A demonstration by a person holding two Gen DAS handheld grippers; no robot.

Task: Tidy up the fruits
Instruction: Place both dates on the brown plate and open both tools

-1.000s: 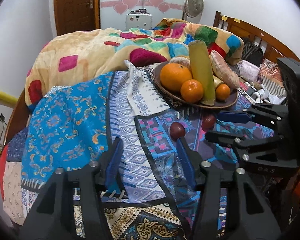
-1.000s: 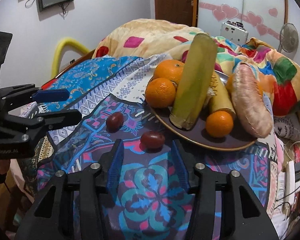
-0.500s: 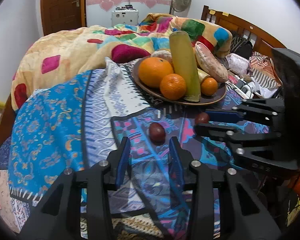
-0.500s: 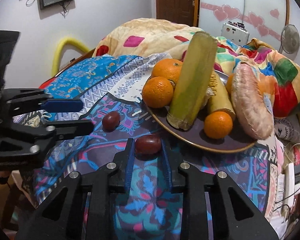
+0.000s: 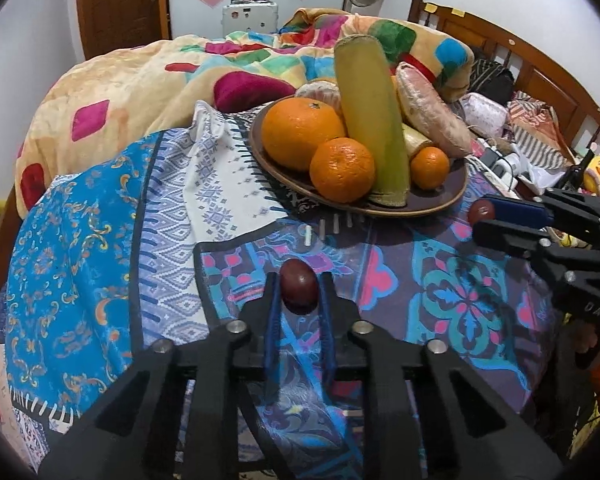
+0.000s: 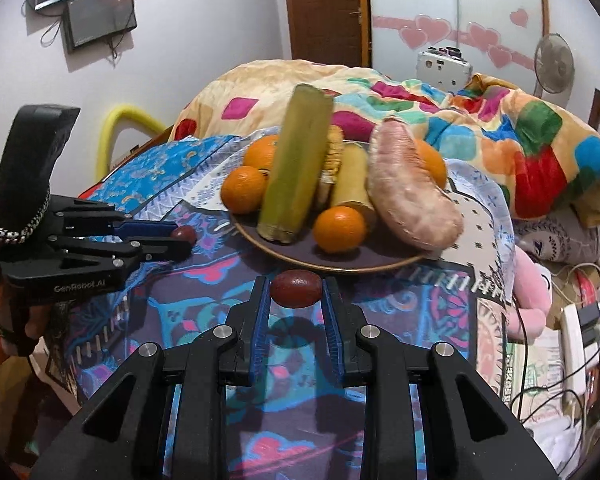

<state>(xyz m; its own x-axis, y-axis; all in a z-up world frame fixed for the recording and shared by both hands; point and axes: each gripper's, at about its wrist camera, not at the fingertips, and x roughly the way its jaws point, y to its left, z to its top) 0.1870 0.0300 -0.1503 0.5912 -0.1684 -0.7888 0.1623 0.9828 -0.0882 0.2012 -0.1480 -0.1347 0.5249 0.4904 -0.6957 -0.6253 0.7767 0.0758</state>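
Left gripper [image 5: 299,280] fingers clasping red fruit [image 5: 299,287], right gripper [image 6: 296,282] seemingly likewise

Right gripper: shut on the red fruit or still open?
Shut on it. The right gripper has both blue fingers pressed against the red fruit, lifted off the patterned cloth, shadow beneath.

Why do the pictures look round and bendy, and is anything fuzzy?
Both wrist views use a fisheye lens, so the corners go black and edges bend, like the bed frame in the left view. In the right view the fruit plate looks slightly smeared; the dark fruit between the fingers is sharper.
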